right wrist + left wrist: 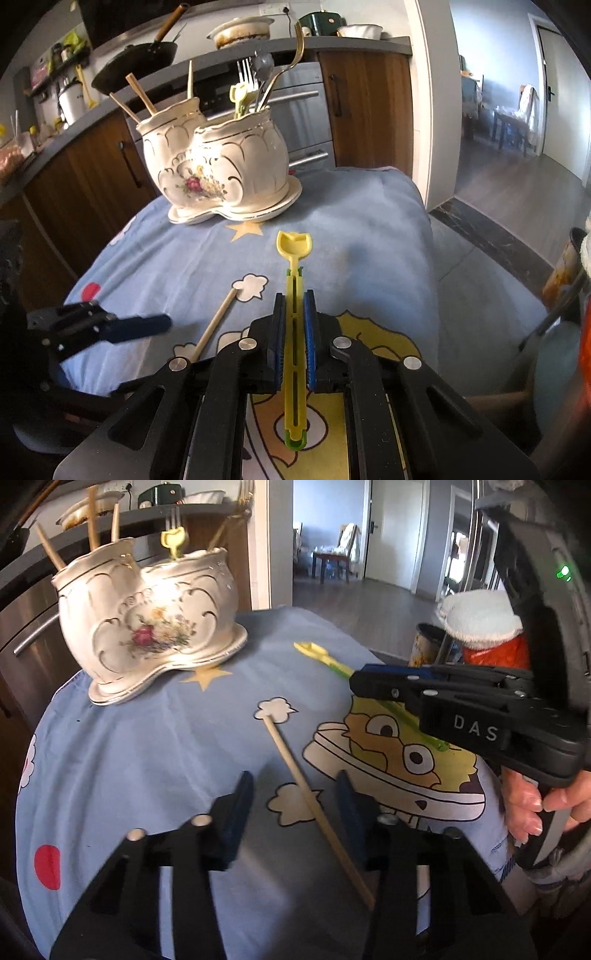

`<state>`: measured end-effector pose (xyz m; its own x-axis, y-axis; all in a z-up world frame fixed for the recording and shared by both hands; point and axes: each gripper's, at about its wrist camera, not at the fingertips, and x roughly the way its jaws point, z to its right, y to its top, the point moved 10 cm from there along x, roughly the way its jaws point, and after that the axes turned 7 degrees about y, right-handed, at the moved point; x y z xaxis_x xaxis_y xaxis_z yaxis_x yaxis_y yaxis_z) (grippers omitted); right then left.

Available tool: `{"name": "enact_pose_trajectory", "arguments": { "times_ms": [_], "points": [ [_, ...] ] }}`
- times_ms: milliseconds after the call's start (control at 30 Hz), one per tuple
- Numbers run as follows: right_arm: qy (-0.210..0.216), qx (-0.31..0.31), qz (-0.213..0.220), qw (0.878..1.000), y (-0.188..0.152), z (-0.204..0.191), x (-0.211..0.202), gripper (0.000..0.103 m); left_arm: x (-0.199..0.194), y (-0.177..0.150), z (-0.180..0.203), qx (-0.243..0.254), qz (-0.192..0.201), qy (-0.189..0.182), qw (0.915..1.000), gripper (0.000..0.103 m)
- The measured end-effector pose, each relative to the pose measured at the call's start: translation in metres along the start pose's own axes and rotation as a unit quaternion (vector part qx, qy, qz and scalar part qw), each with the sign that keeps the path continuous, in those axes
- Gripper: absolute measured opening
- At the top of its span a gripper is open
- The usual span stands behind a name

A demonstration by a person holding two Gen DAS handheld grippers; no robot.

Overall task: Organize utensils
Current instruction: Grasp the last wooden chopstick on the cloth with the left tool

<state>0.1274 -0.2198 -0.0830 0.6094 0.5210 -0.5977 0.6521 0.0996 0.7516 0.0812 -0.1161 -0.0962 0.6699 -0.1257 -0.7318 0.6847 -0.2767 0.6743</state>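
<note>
1. The right claw point(293, 332) clamped a yellow plastic spoon point(294, 291), its scoop pointing toward 12 o'clock.
2. The left claw point(291, 812) stood partly open astride a wooden chopstick point(314, 801) lying on the desk point(147, 757).
3. Farther off at 11 o'clock, a white holder point(221, 166) held other utensils.

We see a glossy glazed ceramic holder point(221, 162), a matt wooden chopstick point(314, 805), a smooth plastic utensil point(294, 295), and a soft printed cloth point(147, 757).
</note>
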Motion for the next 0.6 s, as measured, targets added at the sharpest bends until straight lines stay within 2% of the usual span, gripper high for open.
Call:
{"name": "enact_pose_trajectory", "arguments": {
  "times_ms": [100, 267, 333, 400, 600],
  "points": [
    [0.002, 0.001, 0.003, 1.000, 0.000, 0.000, -0.001, 0.011, 0.002, 0.000, 0.007, 0.019, -0.006, 0.017, 0.9997, 0.030],
    [0.003, 0.001, 0.007, 1.000, 0.001, 0.001, -0.004, 0.011, 0.006, 0.001, 0.011, 0.024, -0.014, 0.034, 0.9990, 0.027],
    [0.003, 0.002, 0.009, 1.000, 0.001, 0.001, -0.005, 0.011, 0.006, 0.001, 0.009, 0.023, -0.016, 0.039, 0.9989, 0.021],
    [0.003, 0.002, 0.010, 1.000, 0.000, 0.001, -0.006, 0.011, 0.007, 0.003, 0.009, 0.025, -0.019, 0.033, 0.9990, 0.009],
    [0.008, -0.001, 0.022, 1.000, 0.003, -0.002, -0.009, 0.011, 0.010, 0.006, -0.005, 0.007, -0.024, 0.003, 0.9997, 0.005]
  ]
}}
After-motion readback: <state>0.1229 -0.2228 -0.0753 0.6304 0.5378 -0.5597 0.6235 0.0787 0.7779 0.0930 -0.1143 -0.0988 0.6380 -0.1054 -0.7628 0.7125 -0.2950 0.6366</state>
